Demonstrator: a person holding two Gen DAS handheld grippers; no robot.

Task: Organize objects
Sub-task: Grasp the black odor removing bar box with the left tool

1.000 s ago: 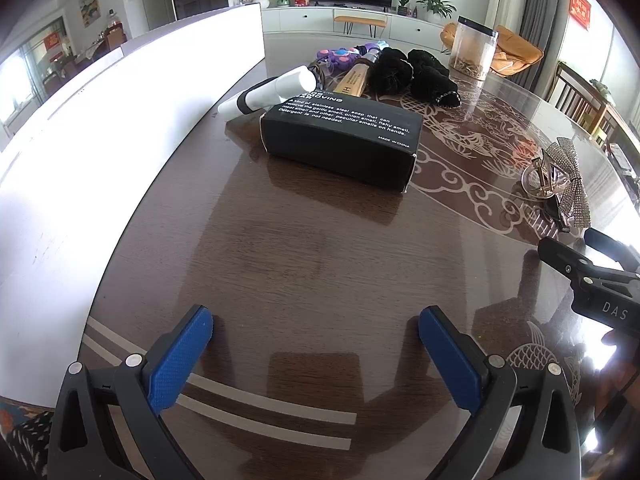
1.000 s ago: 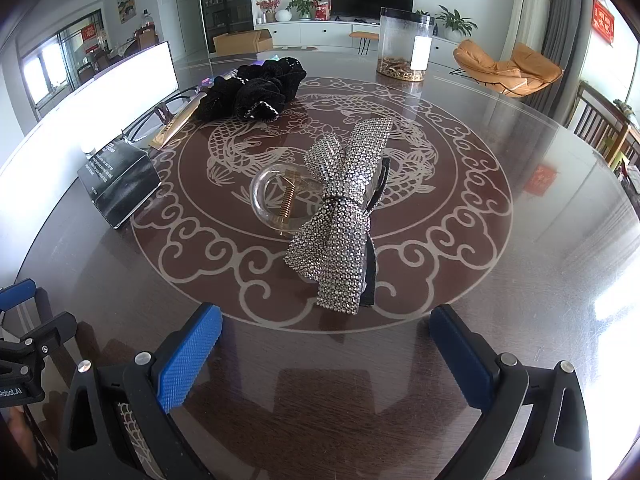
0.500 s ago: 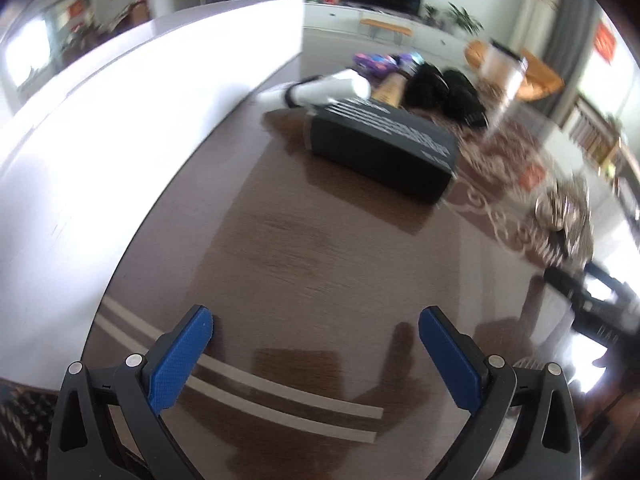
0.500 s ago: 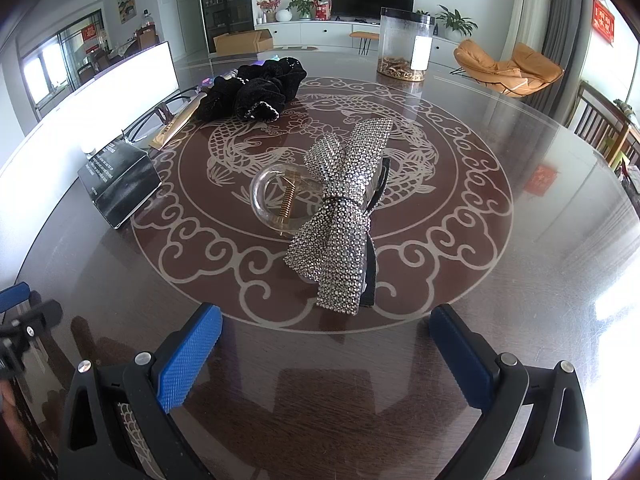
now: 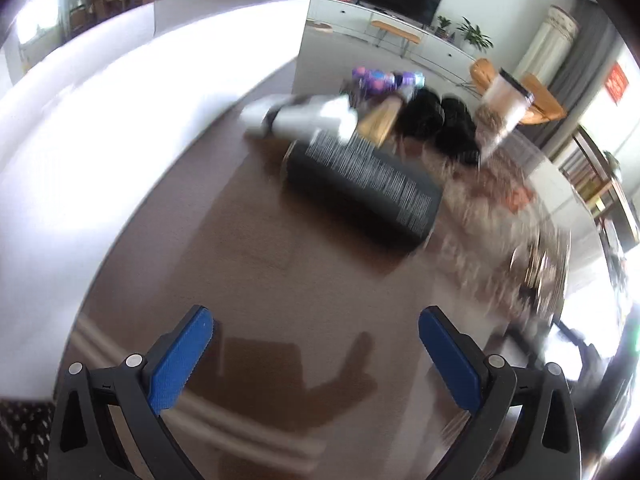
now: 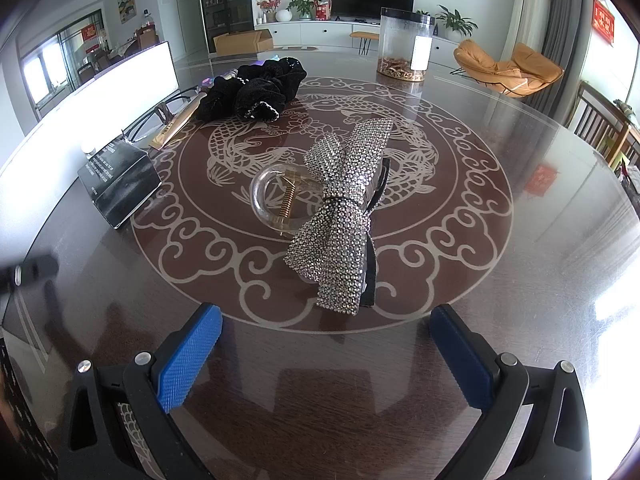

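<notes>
From the left wrist view, the left gripper point(image 5: 316, 344) hangs over the dark glossy round table point(image 5: 248, 280) with its blue-padded jaws spread wide and nothing between them. Ahead lies a black rectangular box with white print point(image 5: 362, 188), its long axis running from upper left to lower right, one short end facing the right. Behind it a white tube point(image 5: 308, 120) lies crosswise, touching or just beside the box; I cannot tell which through the smear. Further back sit a gold flat packet point(image 5: 380, 122), two black fabric scrunchies point(image 5: 438, 124) and something purple point(image 5: 376, 80), all blurred. A tall white panel point(image 5: 120, 100) stands along the left. The right side of this view is streaked and hard to read. From the right wrist view, the right gripper point(image 6: 326, 344) is also wide open and empty, low over the table. Just ahead of it lies a silver rhinestone bow hair clip point(image 6: 340, 216), its long axis running away from the camera and leaning slightly right, partly covering a clear round hair claw with a gold spring point(image 6: 276, 200). A black strip shows under the bow's right edge. The black box sits at the left, the scrunchies beyond, and a clear cylindrical jar with a black lid point(image 6: 406, 50) stands at the far side. A blurred dark shape enters at the left edge.
</notes>
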